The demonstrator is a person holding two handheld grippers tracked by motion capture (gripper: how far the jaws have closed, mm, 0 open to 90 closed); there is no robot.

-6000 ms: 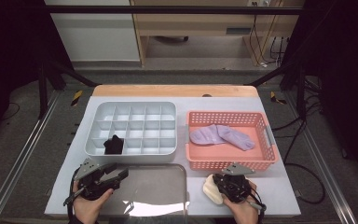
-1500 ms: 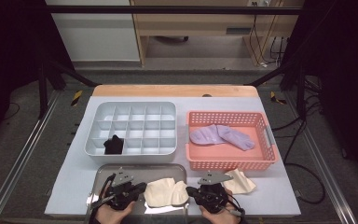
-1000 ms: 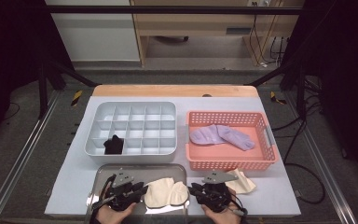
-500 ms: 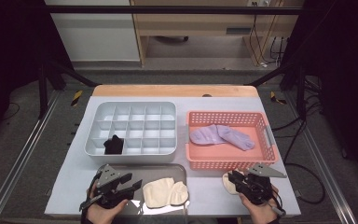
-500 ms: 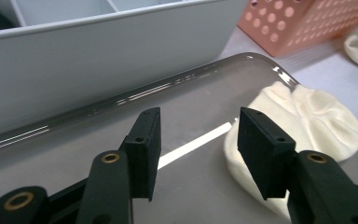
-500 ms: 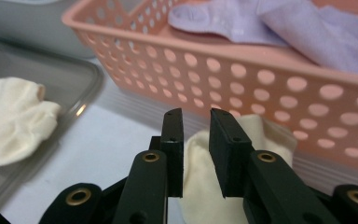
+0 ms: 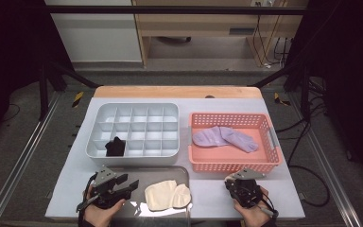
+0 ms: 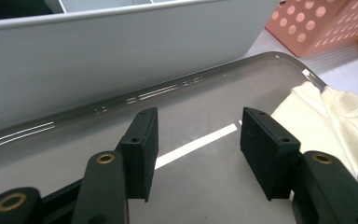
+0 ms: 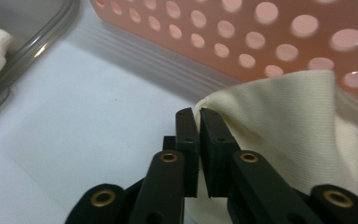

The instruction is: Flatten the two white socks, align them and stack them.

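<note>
Pinching a fold of the loose cream sock (image 9: 284, 135), the right gripper (image 9: 198, 122) has its fingers (image 9: 186, 140) closed almost flat together on the cloth edge, having just finished closing; this sock lies on the bare desk (image 7: 208, 198) hard against the front wall of the salmon basket (image 9: 242, 42), so there is little room on that side and open desk toward the tray. The left gripper (image 8: 196, 140) stands with its fingers (image 8: 142, 140) spread and nothing between them, having just opened, low over the bare grey tray (image 8: 74, 140). Just beside its right finger lies the folded cream sock (image 8: 335, 116) on the tray's right end, close to the rounded rim. Beyond the tray's far edge rises the wall of the white divided box (image 7: 132, 127), near enough to limit forward travel. A black sock (image 7: 115, 146) sits in a front-row cell, and two lilac socks (image 7: 224, 138) lie in the basket.
</note>
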